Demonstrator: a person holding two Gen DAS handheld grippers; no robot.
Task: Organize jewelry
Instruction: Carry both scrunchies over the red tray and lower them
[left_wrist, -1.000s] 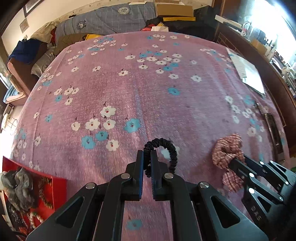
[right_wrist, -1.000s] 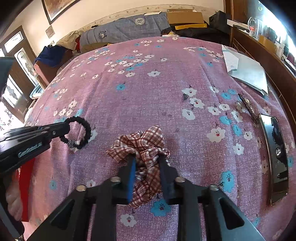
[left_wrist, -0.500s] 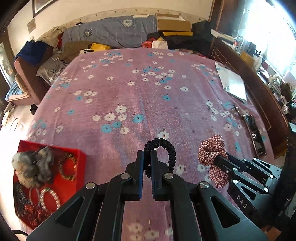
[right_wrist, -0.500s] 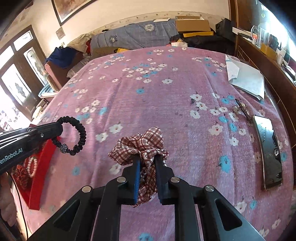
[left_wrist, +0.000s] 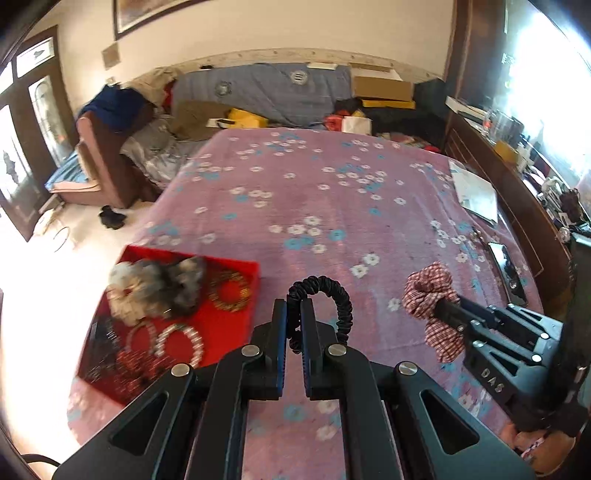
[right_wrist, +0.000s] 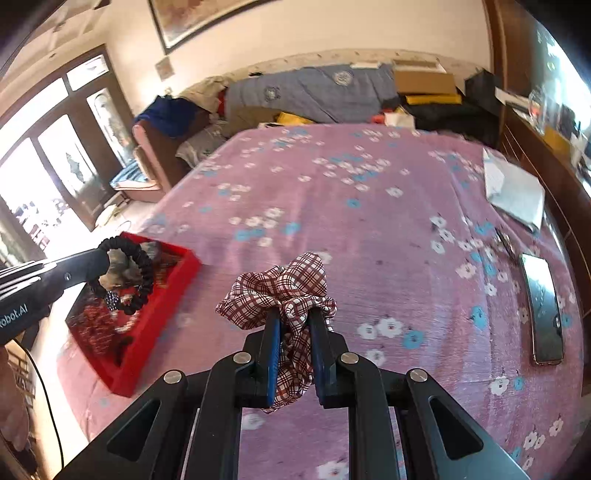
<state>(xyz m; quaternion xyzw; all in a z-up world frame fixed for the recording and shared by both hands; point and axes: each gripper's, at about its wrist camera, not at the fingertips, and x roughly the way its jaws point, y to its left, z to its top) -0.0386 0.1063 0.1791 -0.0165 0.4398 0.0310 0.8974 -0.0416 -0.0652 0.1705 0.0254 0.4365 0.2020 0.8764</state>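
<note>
Both grippers sit higher above the bed than a second ago; the red tray, then cut off at the frame edge, is now fully in view.

Left wrist view: left gripper (left_wrist: 293, 314) is pinched on a black hair tie (left_wrist: 320, 295), whose loop arcs up and right out of the fingertips, clear of the bedspread (left_wrist: 332, 206). Tray (left_wrist: 225, 332) lies on the bedspread just left of the gripper, near the bed's left edge. Inside it: a grey fluffy scrunchie (left_wrist: 155, 286) at the far end, a gold bead bracelet (left_wrist: 229, 291) right of that, a pearl bracelet (left_wrist: 181, 343) nearer the camera, and darker beaded pieces at the near corner, too blurred to tell. Right gripper (left_wrist: 441, 312) enters from the right of the tray, clamped on a plaid scrunchie (left_wrist: 430, 295). Phone (left_wrist: 508, 273) lies further right, near the headboard-side edge; papers (left_wrist: 476, 194) beyond it.

Right wrist view: right gripper (right_wrist: 293, 325) is closed on the plaid scrunchie (right_wrist: 280, 291), fabric bunched above the fingertips and hanging down between them. Left gripper (right_wrist: 99, 260) holds the hair tie (right_wrist: 125, 275) directly over the tray (right_wrist: 147, 332), not touching it; a dark bead hangs at the loop's bottom. Phone (right_wrist: 543, 314) and papers (right_wrist: 515, 190) lie well right of the tray.
</note>
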